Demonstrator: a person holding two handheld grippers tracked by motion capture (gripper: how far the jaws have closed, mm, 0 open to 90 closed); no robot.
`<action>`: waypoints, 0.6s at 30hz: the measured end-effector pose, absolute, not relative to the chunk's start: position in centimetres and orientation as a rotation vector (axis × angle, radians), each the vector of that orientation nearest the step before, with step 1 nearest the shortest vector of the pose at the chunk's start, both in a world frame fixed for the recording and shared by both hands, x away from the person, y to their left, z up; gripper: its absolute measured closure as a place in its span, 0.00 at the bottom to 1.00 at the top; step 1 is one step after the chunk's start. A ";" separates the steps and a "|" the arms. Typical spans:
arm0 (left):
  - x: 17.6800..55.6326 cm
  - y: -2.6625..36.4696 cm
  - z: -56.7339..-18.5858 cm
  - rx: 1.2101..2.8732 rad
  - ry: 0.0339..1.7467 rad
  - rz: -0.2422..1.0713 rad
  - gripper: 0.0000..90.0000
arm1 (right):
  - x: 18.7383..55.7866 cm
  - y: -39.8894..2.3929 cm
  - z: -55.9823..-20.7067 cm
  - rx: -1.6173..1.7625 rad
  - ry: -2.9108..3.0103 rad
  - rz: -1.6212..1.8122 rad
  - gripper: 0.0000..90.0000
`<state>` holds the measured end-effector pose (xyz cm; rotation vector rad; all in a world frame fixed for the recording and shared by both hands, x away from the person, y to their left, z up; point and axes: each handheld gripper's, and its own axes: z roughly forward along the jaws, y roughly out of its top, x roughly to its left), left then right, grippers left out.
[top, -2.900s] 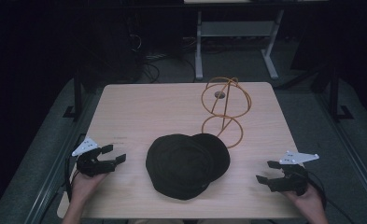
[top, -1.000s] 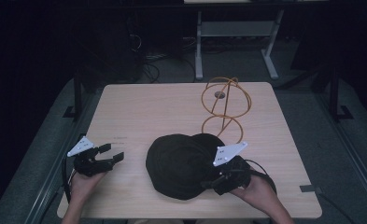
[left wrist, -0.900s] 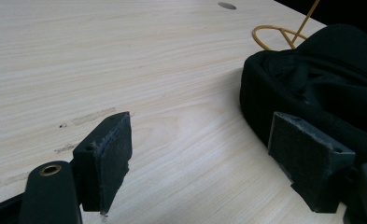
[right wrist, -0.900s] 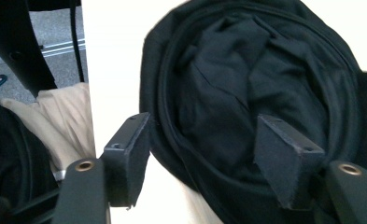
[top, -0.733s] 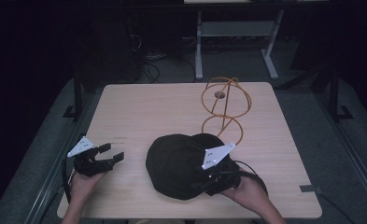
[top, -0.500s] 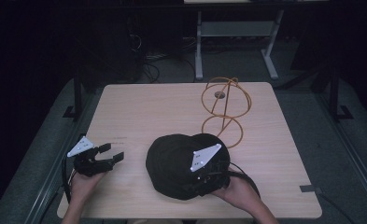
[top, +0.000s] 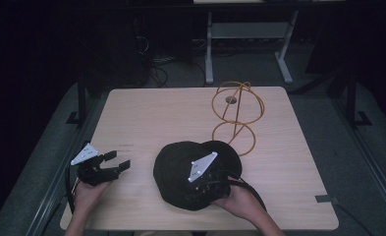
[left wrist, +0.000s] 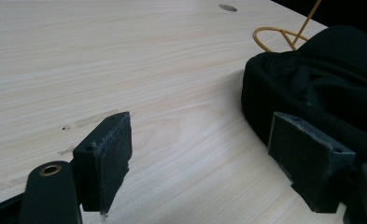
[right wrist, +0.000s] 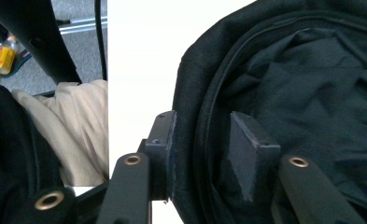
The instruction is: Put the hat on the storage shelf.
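Right gripper view: right gripper (right wrist: pixel 202 140) jaws closing astride black cap (right wrist: pixel 312 93) rim, near table edge (right wrist: pixel 125 70); left gripper (left wrist: pixel 204 158) open, empty.

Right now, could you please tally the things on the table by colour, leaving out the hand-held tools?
Black: 1, the cap lying upside down near the front edge.
Orange: 1, the wire stand of rings behind the cap.
Total: 2 things on the wooden table.
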<state>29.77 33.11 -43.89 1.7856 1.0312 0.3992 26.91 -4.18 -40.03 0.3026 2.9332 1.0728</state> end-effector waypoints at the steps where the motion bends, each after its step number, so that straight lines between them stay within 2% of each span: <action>1: 29.8 33.1 -43.9 1.785 1.032 0.399 0.24 | 27.0 -3.8 -40.3 0.303 2.951 1.048 0.71; 14: 29.9 33.0 -44.0 1.793 1.025 0.396 0.24 | 26.6 -1.5 -42.1 0.259 2.977 0.886 0.76; 18: 29.8 32.9 -44.0 1.796 1.023 0.391 0.24 | 26.5 -1.2 -42.4 0.255 2.975 0.855 0.83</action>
